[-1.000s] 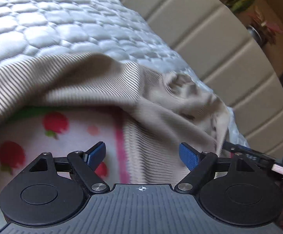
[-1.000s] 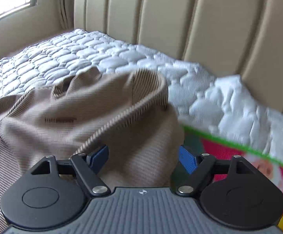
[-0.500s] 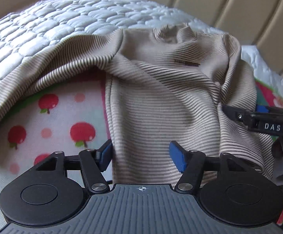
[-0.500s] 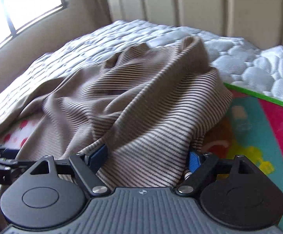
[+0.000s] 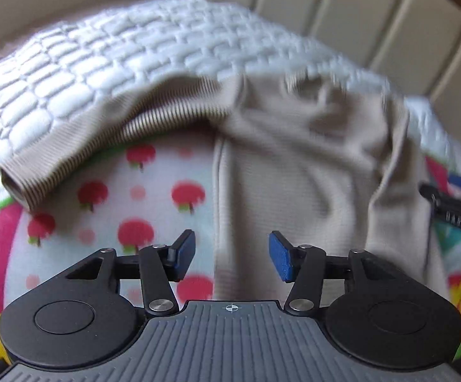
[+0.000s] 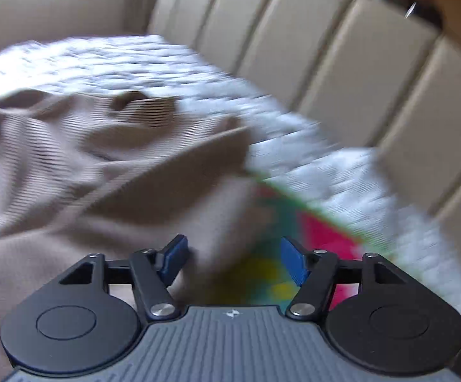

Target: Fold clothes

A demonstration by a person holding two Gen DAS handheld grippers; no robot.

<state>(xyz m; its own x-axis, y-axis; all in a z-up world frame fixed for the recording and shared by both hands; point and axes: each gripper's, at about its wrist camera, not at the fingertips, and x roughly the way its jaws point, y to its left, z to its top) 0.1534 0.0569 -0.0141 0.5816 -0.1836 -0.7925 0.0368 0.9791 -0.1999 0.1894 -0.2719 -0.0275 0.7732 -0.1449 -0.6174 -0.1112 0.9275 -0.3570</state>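
Left tool point(image 5: 232, 256) narrowed but spread, pinching nothing; sweater point(image 5: 294, 172) hem at 12 o'clock, right tool point(image 6: 233, 262) likewise: regrasp needed.

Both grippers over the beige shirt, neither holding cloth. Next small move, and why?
Probably lower the left gripper onto the shirt's side edge below it and pinch. Both grippers' jaws have just been closing but stand apart, nothing pressed between them. The shirt lies crumpled on the fruit-print mat, one sleeve flung out, so it needs spreading first.
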